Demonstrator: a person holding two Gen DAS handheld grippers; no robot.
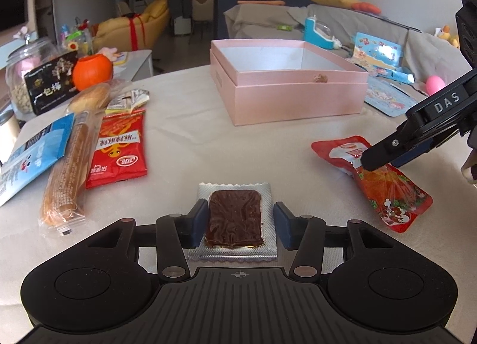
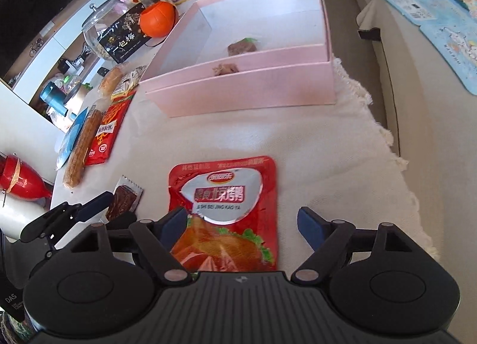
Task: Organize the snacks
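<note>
Pale cloth covers your table, with a sofa and cluttered shelves behind it.

Your left tool is released: its blue pads stand on either side of the silver packet with the dark brown slab inside, neither one pressing on it. The packet lies flat on the cloth near the table's front edge.

Your right tool is released too. The red pouch lies flat between its spread fingers; the left pad sits just at the pouch's edge and the right pad stands clear of it. From the left wrist view, one dark finger of that tool hangs over the pouch's top half; whether it touches, you cannot tell.

Beyond both snacks sits the pink box, open, near the far side of the table. It holds one small brown wrapped piece on its white floor, and a second brown bit lies at the near rim.

Off to your left lie a red sachet, a long biscuit stick in clear wrap, and a blue bag, side by side. Farther back there are a bun, a black box, an orange ball and a glass jar.
</note>
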